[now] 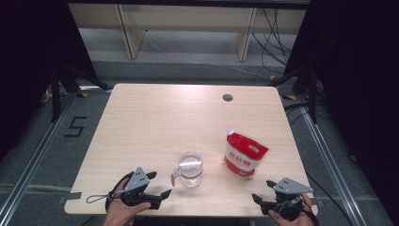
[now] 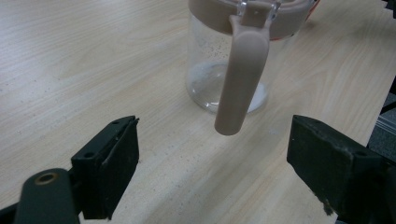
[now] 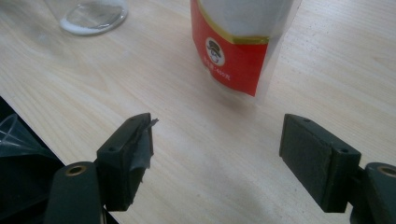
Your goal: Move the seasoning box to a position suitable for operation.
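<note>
Glass jar (image 1: 190,168) with its beige handle (image 1: 175,177) stands near the front edge of the bench (image 1: 155,117), a little left of the middle, upright, with a clear lid on top and a thin layer of white powder on its bottom. Its handle points toward my left gripper (image 1: 159,184), which sits low over the bench just beside the jar, on its left. From my left gripper view the handle (image 2: 243,70) hangs down from a beige band round the jar's (image 2: 219,60) rim, and it is lined up between my two black jaws but well ahead of them; the jaws stand wide apart with nothing between the pads except bare wood.

Right of the jar, and apart from it, stands a red and white pouch (image 1: 244,154), leaning a little, its torn top corner up. My right gripper (image 1: 262,190) is at the front right corner of the bench, near the pouch but not touching it. In my right gripper view the pouch (image 3: 238,42) rises straight ahead between the lines of my jaws, with a gold stripe and a small round emblem on its red lower part; the jaws are spread wide and hold nothing. A shred of worn padding sticks out from the tip of the jaw that shows at the left there. The foot of the jar (image 3: 91,16) shows at the upper left of that view.

My hands hold both grippers from below the bench's front edge.
</note>
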### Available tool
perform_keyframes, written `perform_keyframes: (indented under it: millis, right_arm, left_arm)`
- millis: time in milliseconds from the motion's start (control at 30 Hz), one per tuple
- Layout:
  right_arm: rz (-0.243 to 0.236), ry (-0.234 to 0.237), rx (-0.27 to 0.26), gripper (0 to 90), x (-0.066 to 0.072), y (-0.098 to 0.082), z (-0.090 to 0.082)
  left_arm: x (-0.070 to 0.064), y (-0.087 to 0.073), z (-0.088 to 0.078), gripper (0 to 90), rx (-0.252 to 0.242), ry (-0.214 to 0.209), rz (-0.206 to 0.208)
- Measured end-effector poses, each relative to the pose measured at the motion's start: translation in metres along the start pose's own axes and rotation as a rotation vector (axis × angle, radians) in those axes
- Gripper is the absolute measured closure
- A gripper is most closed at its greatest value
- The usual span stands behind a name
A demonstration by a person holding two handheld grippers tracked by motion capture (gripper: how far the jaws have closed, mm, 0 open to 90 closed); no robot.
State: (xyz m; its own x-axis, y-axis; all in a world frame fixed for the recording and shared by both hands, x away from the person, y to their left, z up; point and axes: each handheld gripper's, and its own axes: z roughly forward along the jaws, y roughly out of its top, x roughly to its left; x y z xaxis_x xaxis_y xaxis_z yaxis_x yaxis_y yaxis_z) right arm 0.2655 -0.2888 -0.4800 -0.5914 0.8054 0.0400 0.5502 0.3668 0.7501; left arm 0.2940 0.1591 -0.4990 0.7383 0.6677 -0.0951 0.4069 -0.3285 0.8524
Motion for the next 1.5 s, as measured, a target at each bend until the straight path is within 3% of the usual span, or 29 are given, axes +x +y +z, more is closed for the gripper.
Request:
perform_keyframes:
  millis: [233, 333, 367, 400, 533, 600, 900, 1100, 1200, 1367, 1433, 1500]
  right_arm:
    - [-0.026, 0.003, -0.009, 24.9, -0.003, 0.0, 0.002]
    - [-0.023, 0.007, -0.007, 24.4, -0.003, 0.0, 0.003]
    - [-0.042, -0.01, -0.016, 24.4, -0.004, 0.0, 0.003]
    - [-0.036, -0.008, -0.007, 24.4, -0.004, 0.001, 0.002]
    - [-0.026, -0.02, -0.004, 24.2, -0.003, 0.001, 0.001]
    - [-0.046, -0.014, -0.013, 24.5, -0.004, 0.002, 0.003]
    - [-0.03, -0.016, -0.003, 24.6, -0.005, 0.001, 0.002]
    - [-0.043, -0.021, -0.01, 24.6, -0.005, 0.001, 0.003]
    - [-0.042, -0.02, -0.001, 24.6, -0.005, 0.001, 0.003]
    - [-0.059, -0.019, -0.007, 24.6, -0.004, 0.001, 0.004]
    - [-0.05, -0.009, -0.001, 24.6, -0.004, 0.002, 0.005]
    - [-0.059, -0.032, -0.007, 24.6, -0.004, 0.002, 0.005]
  left_arm:
    - [-0.002, 0.0, 0.004, 19.4, 0.0, -0.009, 0.004]
    - [-0.002, 0.002, 0.005, 21.5, 0.01, 0.013, 0.012]
    - [0.0, 0.002, 0.005, 22.5, 0.015, 0.007, 0.023]
    - [0.0, 0.002, 0.006, 23.5, 0.013, 0.007, 0.001]
    - [0.001, 0.002, 0.009, 25.1, 0.019, 0.006, -0.016]
    - [-0.001, 0.004, 0.011, 25.9, 0.017, 0.008, -0.016]
    - [-0.002, 0.008, 0.015, 32.3, 0.01, -0.006, -0.015]
    - [-0.006, 0.011, 0.017, 36.9, 0.002, -0.001, -0.004]
    - [-0.006, 0.013, 0.019, 39.2, 0.015, 0.008, 0.021]
    - [-0.006, 0.016, 0.02, 48.8, 0.003, 0.036, 0.032]
    - [-0.006, 0.017, 0.022, 51.5, 0.008, 0.021, 0.047]
    - [-0.008, 0.018, 0.026, 60.6, 0.001, 0.005, 0.059]
